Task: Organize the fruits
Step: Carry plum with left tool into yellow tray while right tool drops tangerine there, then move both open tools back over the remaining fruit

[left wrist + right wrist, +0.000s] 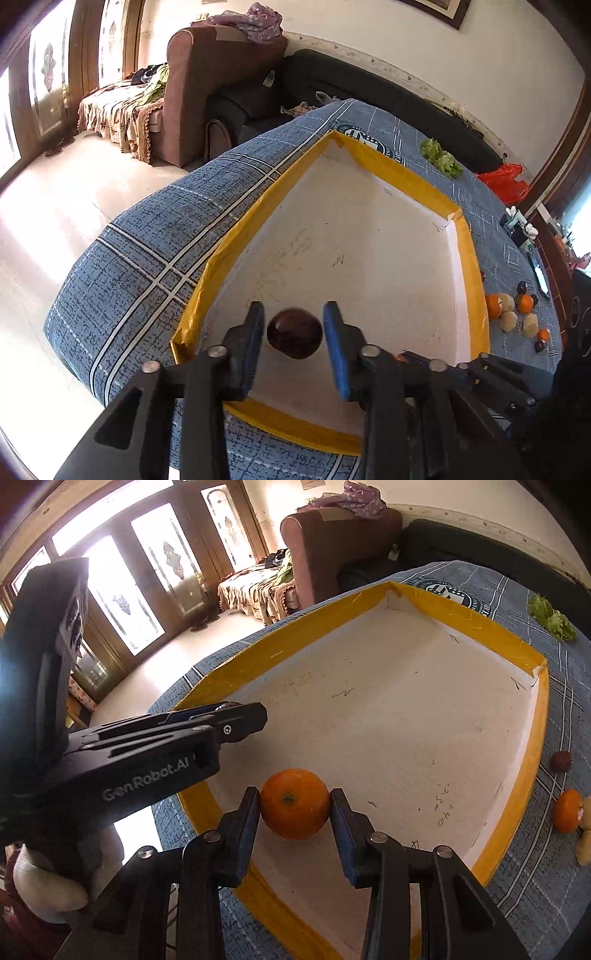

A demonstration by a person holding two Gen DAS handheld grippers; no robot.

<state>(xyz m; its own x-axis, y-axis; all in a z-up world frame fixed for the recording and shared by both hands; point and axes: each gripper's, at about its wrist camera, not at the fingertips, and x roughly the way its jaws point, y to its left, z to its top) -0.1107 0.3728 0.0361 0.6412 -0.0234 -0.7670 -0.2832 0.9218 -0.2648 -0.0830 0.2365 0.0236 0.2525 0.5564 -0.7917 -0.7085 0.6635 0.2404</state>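
A white tray with a yellow rim (pixel 236 240) (pixel 476 627) lies on the blue plaid tablecloth. My left gripper (pixel 294 330) is over the tray's near left corner with a dark red plum (pixel 294 333) between its fingers; small gaps show on both sides, so the jaws look slightly apart. My right gripper (pixel 294 806) is shut on an orange (pixel 294 803) just above the tray's near edge. The left gripper body (pixel 147 753) shows at the left of the right wrist view.
Loose fruit lies on the cloth right of the tray: oranges (pixel 494 305) (pixel 567 810), pale fruits (pixel 509 320), small dark plums (pixel 560 761). A lettuce leaf (pixel 441 157) lies at the far side, with a red bag (pixel 506 181) beyond. Sofas stand behind the table.
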